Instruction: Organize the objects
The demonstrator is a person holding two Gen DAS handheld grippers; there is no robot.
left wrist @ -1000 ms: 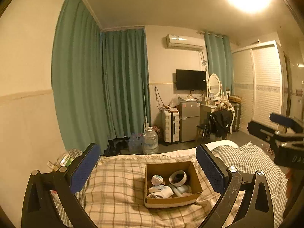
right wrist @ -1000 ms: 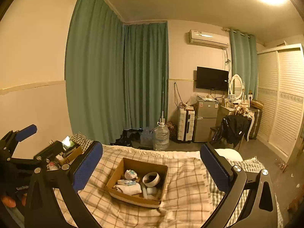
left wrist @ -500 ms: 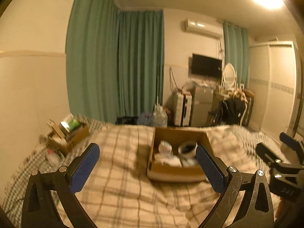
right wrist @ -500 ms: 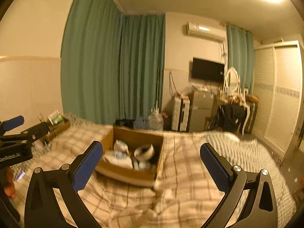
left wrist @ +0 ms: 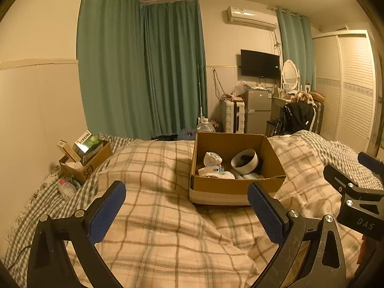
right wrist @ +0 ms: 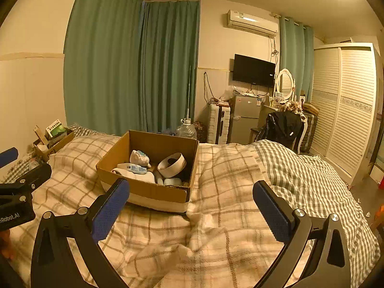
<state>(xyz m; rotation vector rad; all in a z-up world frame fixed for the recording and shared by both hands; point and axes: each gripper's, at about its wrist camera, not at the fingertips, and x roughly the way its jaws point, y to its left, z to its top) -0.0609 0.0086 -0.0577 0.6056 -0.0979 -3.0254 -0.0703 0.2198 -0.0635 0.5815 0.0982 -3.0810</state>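
Observation:
An open cardboard box (left wrist: 237,187) sits on the plaid blanket of the bed; it also shows in the right wrist view (right wrist: 148,189). Inside lie a white round band-shaped item (left wrist: 244,161), a crumpled white item (left wrist: 212,159), a white tube (right wrist: 131,168) and other small white things. My left gripper (left wrist: 186,213) is open and empty, just short of the box's near wall. My right gripper (right wrist: 190,212) is open and empty, near the box's front right corner. Each gripper shows at the edge of the other's view.
A second smaller cardboard box (left wrist: 84,160) with cartons stands by the left wall, a plastic bottle (left wrist: 66,187) beside it. Beyond the bed's foot are a water jug (left wrist: 205,127), suitcase, fridge (left wrist: 258,111), chair with a black jacket, and wardrobe (right wrist: 345,110) at right.
Both grippers have come lower and closer to the box, which now looks larger and sits between the fingers. Both stay open and empty.

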